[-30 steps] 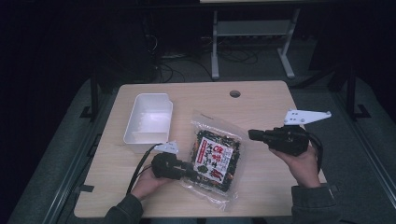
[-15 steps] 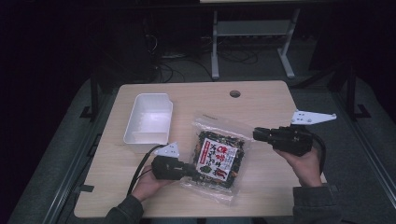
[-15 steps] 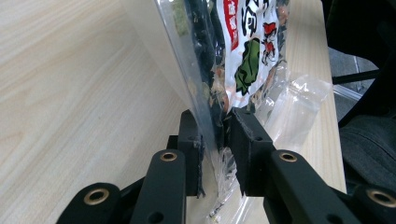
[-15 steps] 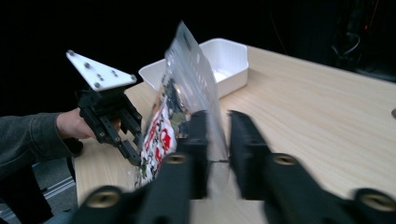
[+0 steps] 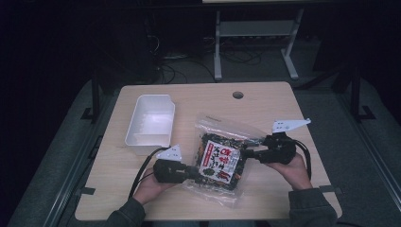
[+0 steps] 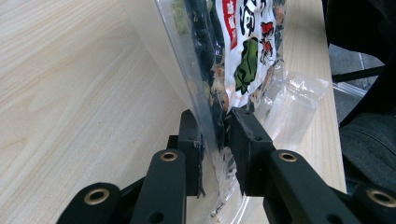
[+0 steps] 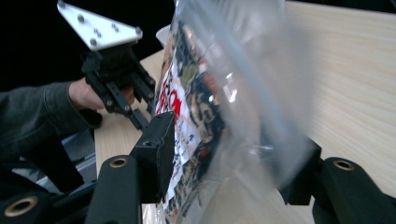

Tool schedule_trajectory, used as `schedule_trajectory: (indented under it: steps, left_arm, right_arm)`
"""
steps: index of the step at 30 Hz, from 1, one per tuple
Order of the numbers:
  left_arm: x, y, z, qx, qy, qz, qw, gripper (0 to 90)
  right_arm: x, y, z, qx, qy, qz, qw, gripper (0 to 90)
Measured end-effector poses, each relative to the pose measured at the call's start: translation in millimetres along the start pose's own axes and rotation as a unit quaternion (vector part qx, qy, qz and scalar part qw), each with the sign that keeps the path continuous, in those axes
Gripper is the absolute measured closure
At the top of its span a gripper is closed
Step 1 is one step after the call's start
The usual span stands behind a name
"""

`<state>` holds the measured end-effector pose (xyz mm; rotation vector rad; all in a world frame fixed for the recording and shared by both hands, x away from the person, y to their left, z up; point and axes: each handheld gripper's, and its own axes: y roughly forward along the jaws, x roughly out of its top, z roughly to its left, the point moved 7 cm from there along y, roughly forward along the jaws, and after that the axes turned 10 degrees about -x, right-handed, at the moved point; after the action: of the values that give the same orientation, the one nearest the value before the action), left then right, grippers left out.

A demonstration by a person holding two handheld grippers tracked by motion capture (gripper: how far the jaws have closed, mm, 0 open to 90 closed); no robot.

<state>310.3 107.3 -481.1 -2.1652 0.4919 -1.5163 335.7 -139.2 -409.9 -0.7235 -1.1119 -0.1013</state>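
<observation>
A clear snack bag (image 5: 222, 158) with dark contents and a red-and-white label lies mid-table, towards the front. My left gripper (image 5: 197, 173) is shut on its lower left edge; in the left gripper view the pads pinch the plastic (image 6: 243, 60) at the gripper (image 6: 214, 140). My right gripper (image 5: 246, 153) is at the bag's right edge. Its jaws have just been opening, and the bag (image 7: 196, 107) sits loosely between them at the gripper (image 7: 231, 144). The left gripper (image 7: 140, 119) shows beyond the bag there.
An empty white tray (image 5: 150, 124) stands at the left of the wooden table (image 5: 265, 101), just behind my left hand. A cable hole (image 5: 238, 94) sits near the far edge. A metal stand (image 5: 255, 33) and cables lie on the floor beyond.
My right gripper came down and left onto the bag's right edge, and its jaws spread. The left gripper stayed at the bag's left edge.
</observation>
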Motion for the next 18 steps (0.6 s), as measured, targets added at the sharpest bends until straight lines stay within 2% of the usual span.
schedule_trajectory:
  steps: [7, 12, 16, 18]
  left_arm:
    - [0.3, -0.3, -0.9, 0.001, 0.002, 0.0, 1.0, 74.3]
    - [-0.2, -1.3, -1.3, 0.001, 0.005, 0.001, 1.0, 74.3]
    - [-0.2, -2.0, -1.6, 0.005, 0.011, 0.002, 0.9999, 73.5]
    - [-0.5, -2.8, -1.5, 0.009, 0.013, 0.004, 0.9999, 71.8]
  right_arm:
    - [-2.2, 8.9, 4.8, 0.004, -0.011, 0.013, 0.9998, 50.6]
    - [-3.0, 12.5, 8.9, 0.006, -0.02, 0.02, 0.9996, 63.5]
    - [-2.2, 10.1, 10.1, 0.022, -0.016, 0.014, 0.9995, 67.3]
    - [-1.2, 8.5, 12.0, 0.041, -0.011, 0.009, 0.9991, 70.1]
